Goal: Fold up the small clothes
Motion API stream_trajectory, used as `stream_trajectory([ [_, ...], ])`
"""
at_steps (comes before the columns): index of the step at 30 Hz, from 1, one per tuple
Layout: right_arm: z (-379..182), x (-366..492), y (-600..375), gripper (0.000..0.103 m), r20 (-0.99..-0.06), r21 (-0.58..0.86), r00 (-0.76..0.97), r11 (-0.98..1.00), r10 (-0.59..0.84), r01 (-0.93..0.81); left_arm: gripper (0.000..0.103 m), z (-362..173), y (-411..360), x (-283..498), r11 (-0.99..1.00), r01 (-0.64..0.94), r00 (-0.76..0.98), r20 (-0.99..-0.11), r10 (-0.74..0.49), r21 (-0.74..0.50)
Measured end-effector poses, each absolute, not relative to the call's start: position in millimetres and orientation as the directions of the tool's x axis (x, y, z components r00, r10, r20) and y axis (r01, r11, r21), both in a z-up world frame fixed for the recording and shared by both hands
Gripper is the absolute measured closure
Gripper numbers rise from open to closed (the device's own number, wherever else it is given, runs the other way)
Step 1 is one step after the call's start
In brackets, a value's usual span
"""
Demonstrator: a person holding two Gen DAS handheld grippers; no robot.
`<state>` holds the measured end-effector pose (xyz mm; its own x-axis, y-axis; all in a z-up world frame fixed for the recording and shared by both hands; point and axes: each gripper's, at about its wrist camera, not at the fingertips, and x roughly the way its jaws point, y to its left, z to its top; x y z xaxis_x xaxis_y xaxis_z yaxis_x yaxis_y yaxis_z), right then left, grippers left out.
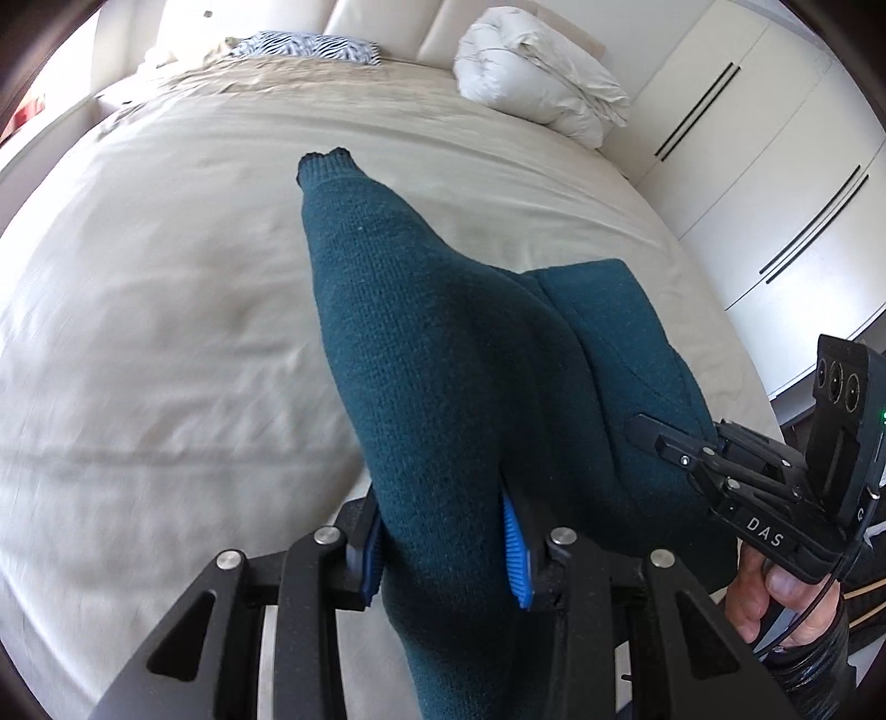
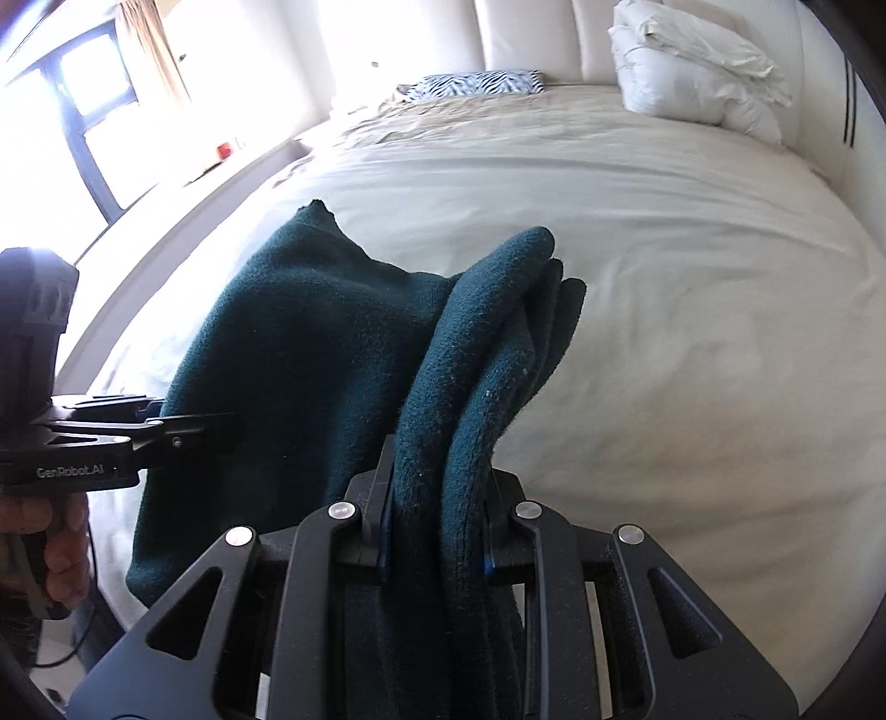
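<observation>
A dark teal knitted sweater point(image 1: 443, 360) hangs in the air above the bed, held by both grippers. My left gripper point(image 1: 443, 554) is shut on a thick bunch of its fabric between blue pads point(image 1: 518, 559); a sleeve with a ribbed cuff point(image 1: 324, 163) points away from me. My right gripper point(image 2: 437, 531) is shut on folded layers of the same sweater point(image 2: 310, 343). The right gripper also shows in the left wrist view point(image 1: 659, 437), gripping the sweater's far side. The left gripper shows in the right wrist view point(image 2: 221, 426), at the sweater's left edge.
A wide bed with a beige sheet point(image 1: 166, 277) lies below. A rolled white duvet point(image 1: 537, 77) and a zebra-print pillow point(image 1: 310, 47) sit by the headboard. White wardrobe doors point(image 1: 775, 166) stand on the right. A window point(image 2: 83, 111) is on the left.
</observation>
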<state>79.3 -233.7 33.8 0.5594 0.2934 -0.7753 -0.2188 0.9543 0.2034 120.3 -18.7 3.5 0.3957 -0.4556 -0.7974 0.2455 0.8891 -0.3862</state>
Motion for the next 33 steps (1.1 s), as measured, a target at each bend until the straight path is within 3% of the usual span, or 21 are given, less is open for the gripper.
stream_trajectory([
  [8,-16.7,33.4,-185.3,0.083,-0.813,0.246,0.483,0.943,0.327,-0.224,0.064,-49.8,22.5,87.5,0.901,0.186,0.346,-0.833,-0.432,-0.391],
  [13,-46.4,27.2,-197.5,0.081,-0.819,0.292,0.467,0.943,0.332,-0.158,0.057,-66.1,32.9,78.8,0.889,0.161,0.366,-0.81,-0.458,-0.429],
  [17,-65.8,39.5,-221.3,0.074,-0.801,0.366,0.464,0.923,0.378,-0.119,0.05,-72.4,32.9,76.2,0.896,0.168,0.38,-0.812,-0.443,-0.411],
  [19,-70.3,39.7,-230.8,0.065,-0.794,0.383,0.474,0.919,0.381,-0.097,0.04,-75.1,36.0,75.2,0.902,0.153,0.395,-0.812,-0.43,-0.403],
  [21,-73.2,38.8,-238.6,0.054,-0.79,0.404,0.476,0.912,0.387,-0.071,0.04,-77.6,41.2,67.5,0.901,0.137,0.411,-0.804,-0.43,-0.412],
  [29,-50.6,32.2,-264.2,0.051,-0.762,0.401,0.546,0.916,0.348,-0.023,0.039,-48.6,39.4,34.9,0.949,0.147,0.566,-0.763,-0.311,-0.278],
  [33,-24.8,20.1,-275.6,0.051,-0.736,0.352,0.621,0.936,0.269,0.012,0.015,-19.0,41.2,19.7,0.969,0.132,0.681,-0.691,-0.243,-0.21],
])
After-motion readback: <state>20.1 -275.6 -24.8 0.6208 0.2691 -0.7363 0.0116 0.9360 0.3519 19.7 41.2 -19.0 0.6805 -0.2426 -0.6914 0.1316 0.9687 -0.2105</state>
